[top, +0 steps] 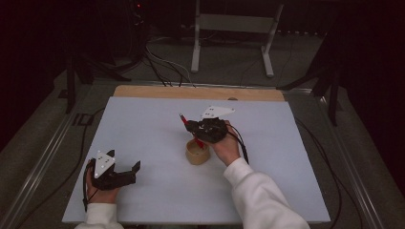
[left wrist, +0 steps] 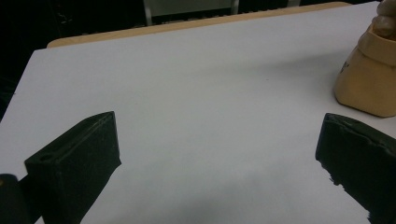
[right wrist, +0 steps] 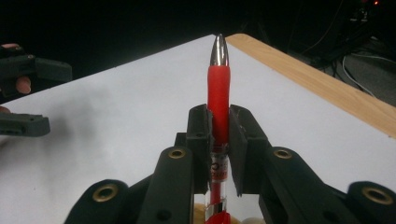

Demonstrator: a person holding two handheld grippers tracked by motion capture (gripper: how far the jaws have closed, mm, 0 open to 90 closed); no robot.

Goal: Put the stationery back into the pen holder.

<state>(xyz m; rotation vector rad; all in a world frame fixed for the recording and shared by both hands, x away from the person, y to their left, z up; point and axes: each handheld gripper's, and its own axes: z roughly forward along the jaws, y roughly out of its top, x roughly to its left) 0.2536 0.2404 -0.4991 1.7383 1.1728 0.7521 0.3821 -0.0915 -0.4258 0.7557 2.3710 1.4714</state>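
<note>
The slim red plastic pen with a rubbery red grip sleeve and a shiny silver cone tip (right wrist: 218, 100) looks light and stiff, the sort of thing that weighs next to nothing but will roll or pivot if pinched off-centre; its clear lower barrel and polished tip are likely slippery, so the soft grip sleeve is the sensible place to take it. That is where the right gripper (right wrist: 218, 140) has it: the jaws are drawn narrow and clamp the pen at the lower end of the red sleeve, the tip rising past them toward twelve o'clock in the right gripper view, the clear barrel with dark print running down between the linkages. In the high view the right gripper (top: 198, 131) sits near the middle of the white-covered bench (top: 143, 119), the pen (top: 183, 119) slanting up toward ten o'clock, its lower end over the short tan cylindrical holder (top: 197, 153) just at six o'clock of the gripper; whether the pen's end is inside the holder I cannot tell. The left gripper (top: 133, 171) rests at about eight o'clock from the holder, well apart, jaws wide and holding nothing, with bare bench between them and the holder (left wrist: 369, 79) at two o'clock in its own view.
</note>
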